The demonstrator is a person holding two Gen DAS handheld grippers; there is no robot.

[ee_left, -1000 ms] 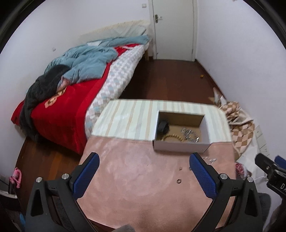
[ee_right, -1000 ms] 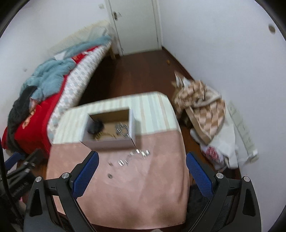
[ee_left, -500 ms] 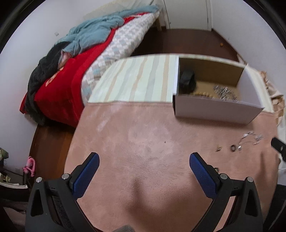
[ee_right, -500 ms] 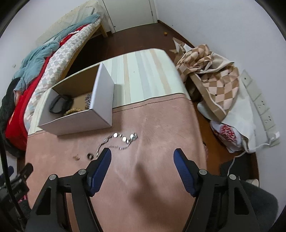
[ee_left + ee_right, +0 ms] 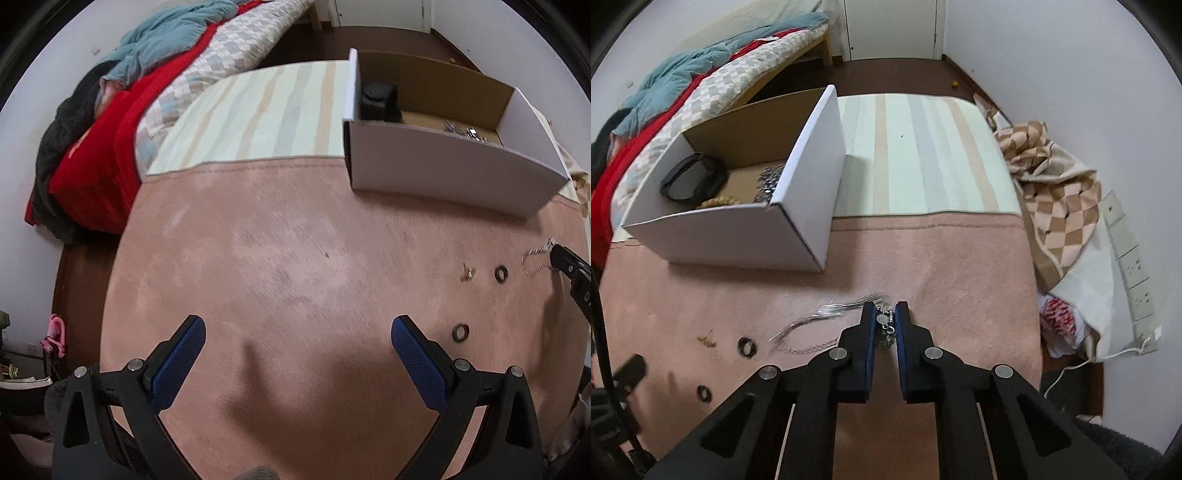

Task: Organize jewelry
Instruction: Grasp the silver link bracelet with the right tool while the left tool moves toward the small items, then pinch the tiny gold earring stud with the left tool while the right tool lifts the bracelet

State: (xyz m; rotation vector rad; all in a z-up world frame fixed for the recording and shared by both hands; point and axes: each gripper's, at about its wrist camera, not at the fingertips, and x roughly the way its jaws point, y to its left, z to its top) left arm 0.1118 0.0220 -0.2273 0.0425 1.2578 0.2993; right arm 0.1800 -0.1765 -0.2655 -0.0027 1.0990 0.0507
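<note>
**Right gripper now clamped on the chain**

Since half a second ago the right gripper [image 5: 886, 319] has dropped to the pink tabletop [image 5: 960, 266] and closed; it was spread wide, now it pinches the silver chain [image 5: 885, 320] by its disc links. The rest of the chain trails out to its left.

White box [image 5: 746, 236] sits ahead-left of it, already holding a black band [image 5: 692, 181], beads and another silver piece.

Left gripper [image 5: 295, 347] hangs released, gripping nothing.

Left to do, I'd say: chain into the box, then two dark rings [image 5: 747, 346] [image 5: 704, 393] and a small gold bit [image 5: 708, 339], all left of the right gripper.
</note>
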